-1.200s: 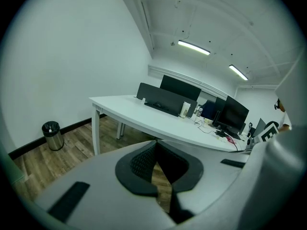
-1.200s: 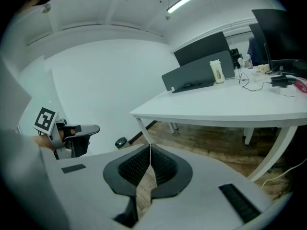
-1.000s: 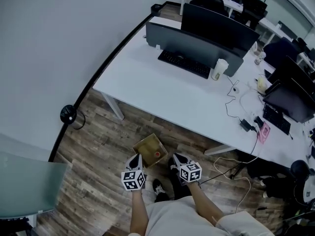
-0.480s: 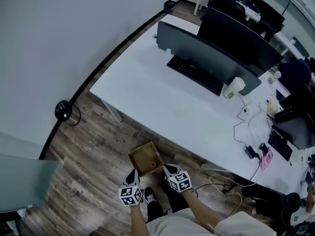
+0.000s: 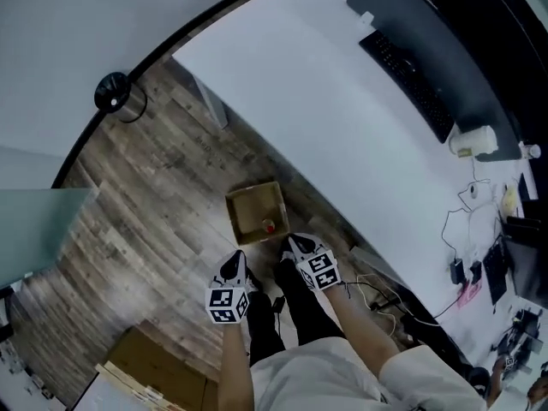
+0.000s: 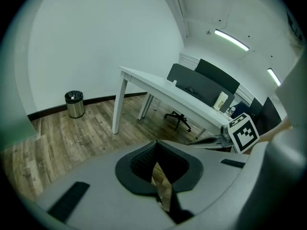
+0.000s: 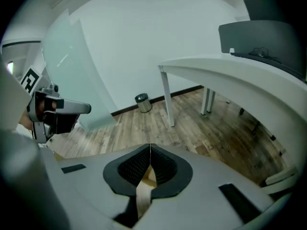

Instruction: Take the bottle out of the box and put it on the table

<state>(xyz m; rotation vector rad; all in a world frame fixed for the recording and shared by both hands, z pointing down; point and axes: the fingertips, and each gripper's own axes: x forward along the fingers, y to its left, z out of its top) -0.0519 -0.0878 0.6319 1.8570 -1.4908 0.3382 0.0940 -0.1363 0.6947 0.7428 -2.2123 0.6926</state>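
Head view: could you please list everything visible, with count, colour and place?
cardboard box: one, brown, open, on floor by table
bottle: one, red cap, inside that box
table: one, white, upper right
keyboard: one, black, on table
monitor: one, dark, behind keyboard
cup: one, white, beside monitor
waste bin: one, silver, floor by wall
second box: one, brown, lower left
left claw: one, shut, below box
right claw: one, shut, near box

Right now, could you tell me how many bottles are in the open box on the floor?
1: a red-topped bottle in the cardboard box, near its lower right corner in the head view. No other shows inside.
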